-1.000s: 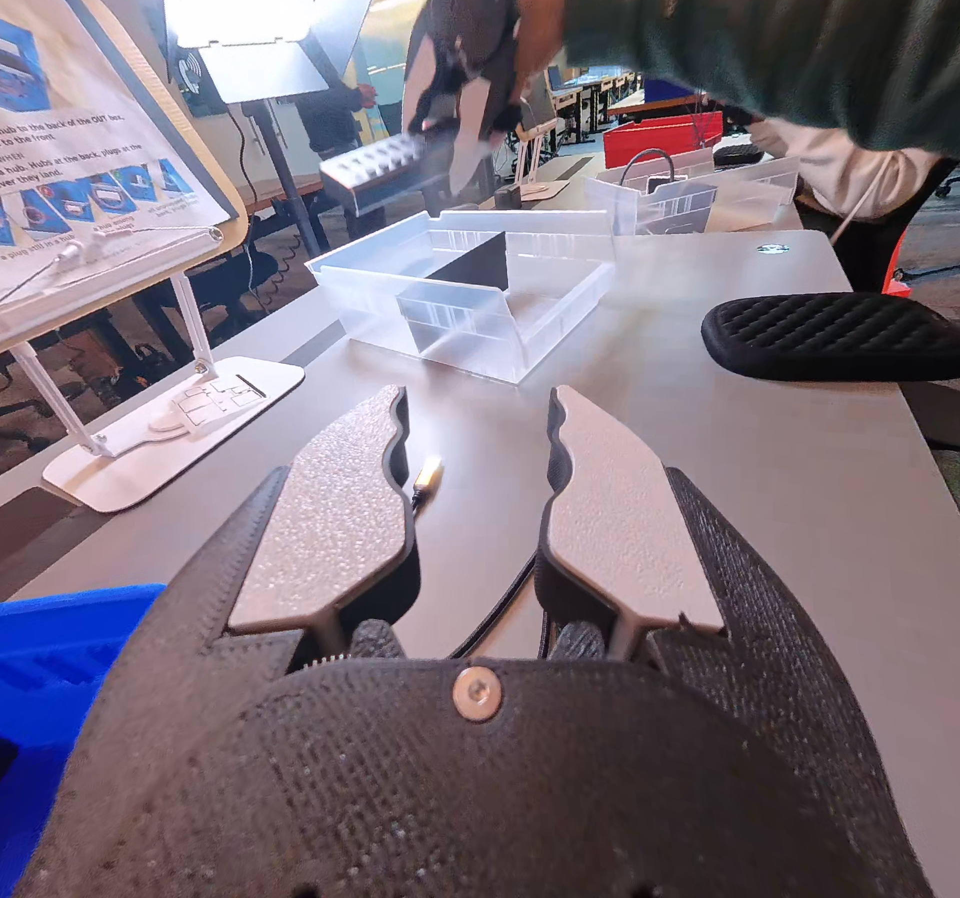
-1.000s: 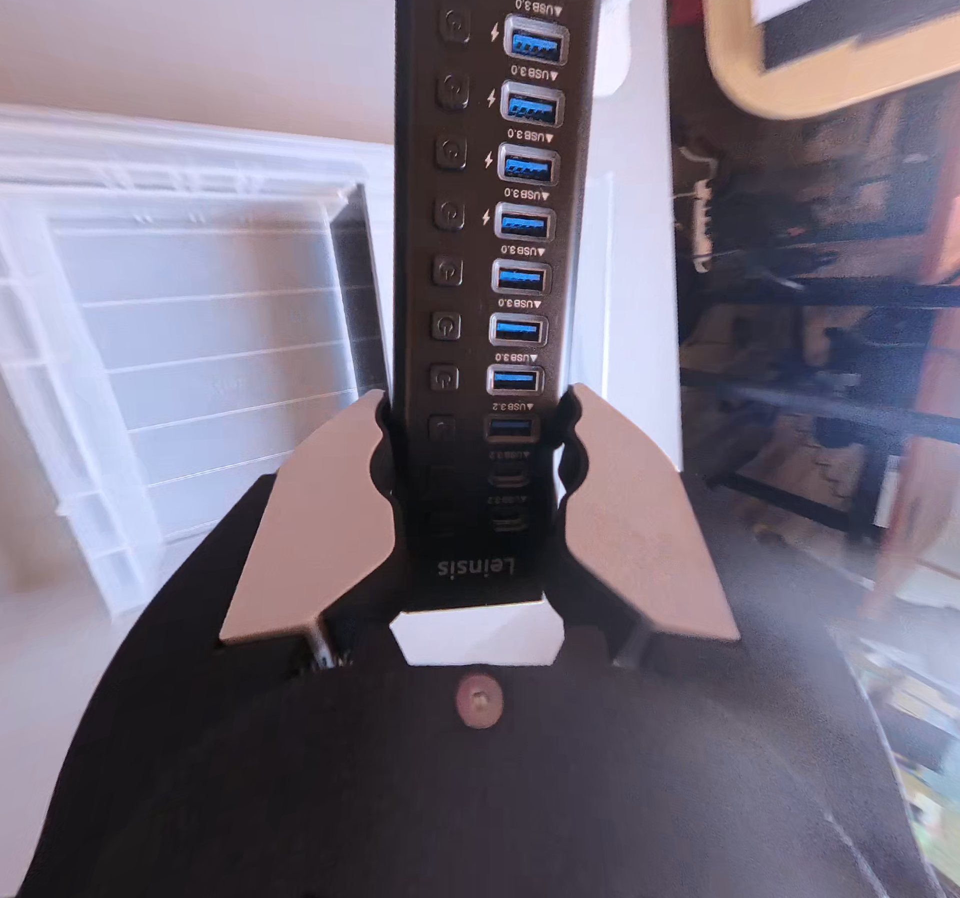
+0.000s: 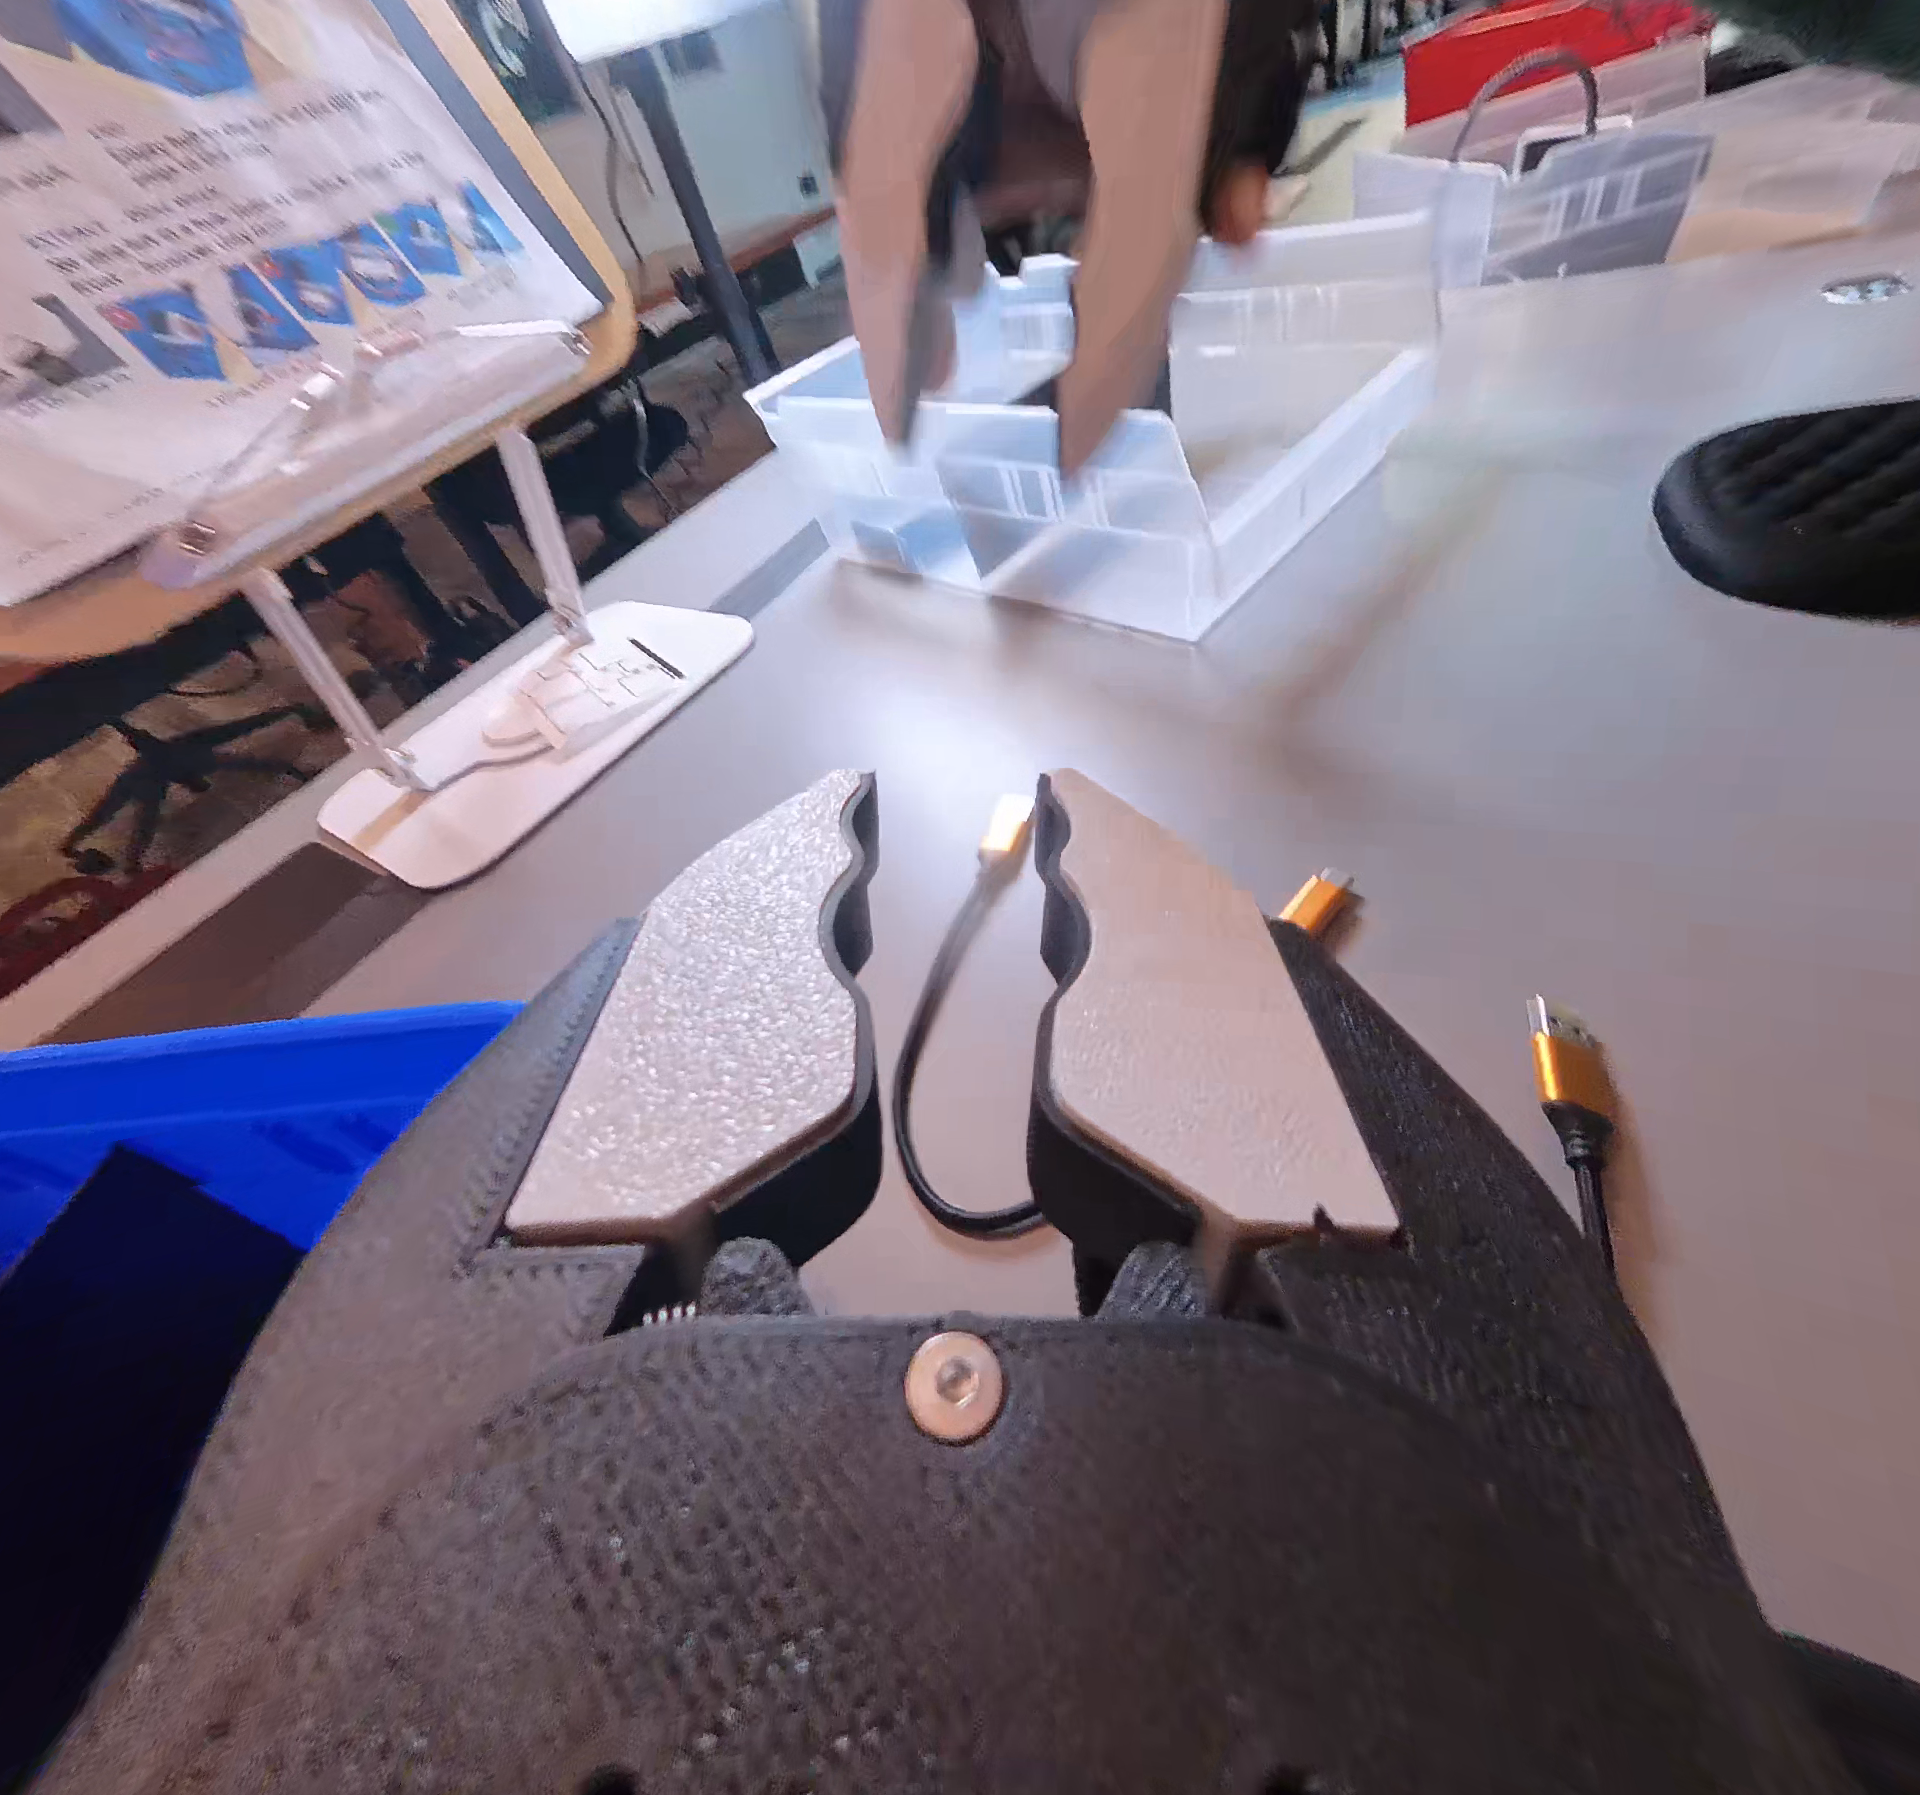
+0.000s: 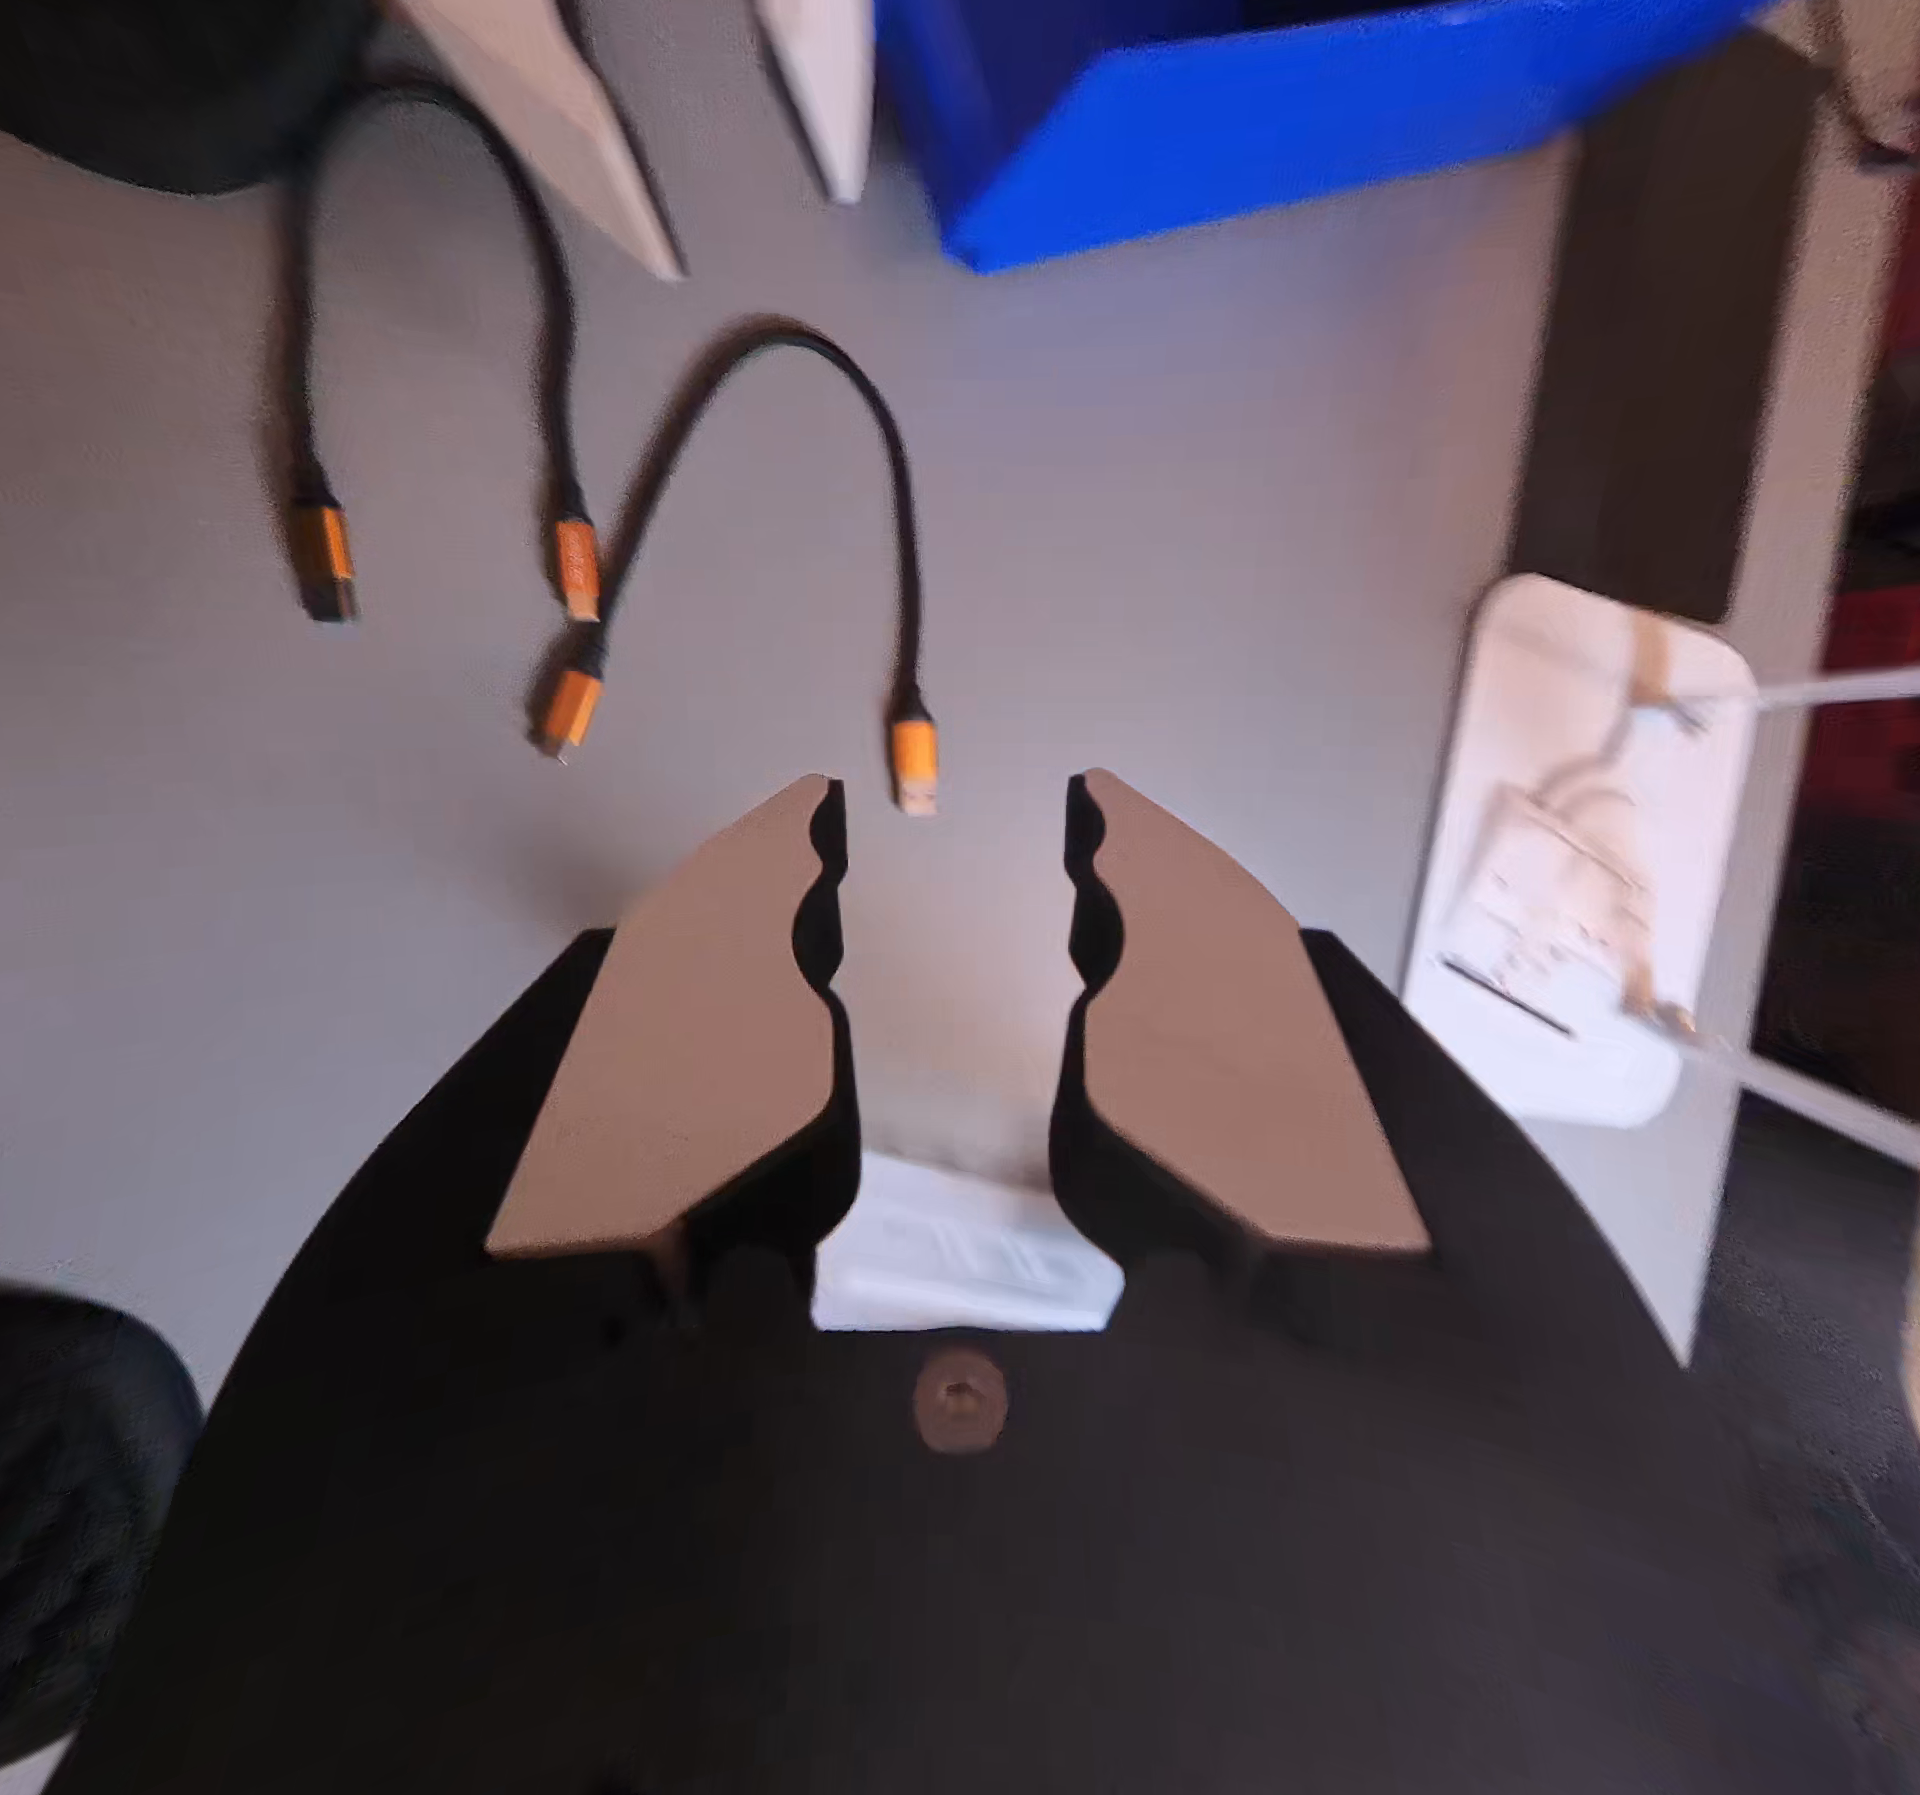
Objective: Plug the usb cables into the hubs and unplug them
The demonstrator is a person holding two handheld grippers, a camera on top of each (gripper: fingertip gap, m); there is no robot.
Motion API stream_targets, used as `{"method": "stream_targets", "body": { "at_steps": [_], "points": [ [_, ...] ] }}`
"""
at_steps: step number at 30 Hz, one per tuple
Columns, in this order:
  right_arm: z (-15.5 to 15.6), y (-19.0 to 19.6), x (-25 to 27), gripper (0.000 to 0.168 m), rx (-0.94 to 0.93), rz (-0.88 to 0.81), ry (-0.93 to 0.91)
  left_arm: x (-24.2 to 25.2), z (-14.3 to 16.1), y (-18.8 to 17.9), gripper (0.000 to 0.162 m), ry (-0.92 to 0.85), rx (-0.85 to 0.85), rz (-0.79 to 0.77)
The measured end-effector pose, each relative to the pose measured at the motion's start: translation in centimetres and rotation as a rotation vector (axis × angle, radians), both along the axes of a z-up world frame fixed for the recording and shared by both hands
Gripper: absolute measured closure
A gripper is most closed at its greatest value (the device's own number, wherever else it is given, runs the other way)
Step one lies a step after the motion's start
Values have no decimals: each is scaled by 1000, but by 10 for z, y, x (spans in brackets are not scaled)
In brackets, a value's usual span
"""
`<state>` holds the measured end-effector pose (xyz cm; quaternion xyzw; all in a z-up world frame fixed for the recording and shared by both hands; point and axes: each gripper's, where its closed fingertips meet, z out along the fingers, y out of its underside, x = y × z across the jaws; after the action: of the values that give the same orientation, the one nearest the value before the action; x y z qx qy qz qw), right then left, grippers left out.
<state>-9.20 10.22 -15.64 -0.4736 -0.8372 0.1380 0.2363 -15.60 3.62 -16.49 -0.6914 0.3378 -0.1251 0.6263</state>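
A grey table (image 3: 1247, 727) carries two short black USB cables with orange plugs, one (image 4: 894, 498) arched with both ends down, the other (image 4: 416, 166) looping just beside it, their plugs close together. A blue bin (image 4: 1247, 104) sits at one edge, the white base of a document stand (image 3: 540, 748) near it. Farther along stands a clear plastic divided tray (image 3: 1299, 498), and a black textured pad (image 3: 1808, 509) rests at the opposite edge, well apart from the cables

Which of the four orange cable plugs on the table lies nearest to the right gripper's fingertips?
The orange plug just beyond the right gripper; the other three lie farther left.
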Motion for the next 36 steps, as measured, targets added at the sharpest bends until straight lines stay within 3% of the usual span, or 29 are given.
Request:
{"method": "stream_targets", "body": {
  "at_steps": [3, 7, 8, 10, 14, 19, 23, 25, 28, 30, 32, 36],
  "points": [
    [-60, -27, -35, 128, 1, 62, -126, -14, 24, -3, 137, -16, 132, 50],
    [-124, -17, -57, 131, -52, -11, -246, -33, 47, -10, 142, -95, 258, 110],
    [-131, -16, -59, 141, -96, -23, -254, -35, 48, -11, 142, -118, 253, 115],
    [-131, -14, -63, 163, -131, -57, -238, -34, 47, -12, 142, -145, 238, 106],
    [-112, -29, -40, 165, -87, 44, -221, -28, 39, -10, 142, -153, 222, 108],
    [-11, -41, 9, 168, -135, 49, -24, -24, 25, -4, 142, -124, 176, 111],
    [74, -15, 69, 168, -118, -68, 118, -20, 13, 0, 142, -115, 131, 103],
    [99, 6, 101, 168, -66, -170, 154, -17, 6, 2, 143, -87, 114, 97],
    [90, 11, 124, 168, 3, -230, 141, -12, -3, 3, 142, -55, 82, 80],
    [63, -5, 119, 168, 37, -181, 115, -11, -8, 4, 142, -42, 70, 77],
    [36, -21, 105, 152, 36, -128, 107, -11, -13, 6, 142, -32, 55, 79],
    [-15, -43, 68, 146, -16, -39, 58, -12, -21, 7, 142, -21, 34, 78]
  ]
}}
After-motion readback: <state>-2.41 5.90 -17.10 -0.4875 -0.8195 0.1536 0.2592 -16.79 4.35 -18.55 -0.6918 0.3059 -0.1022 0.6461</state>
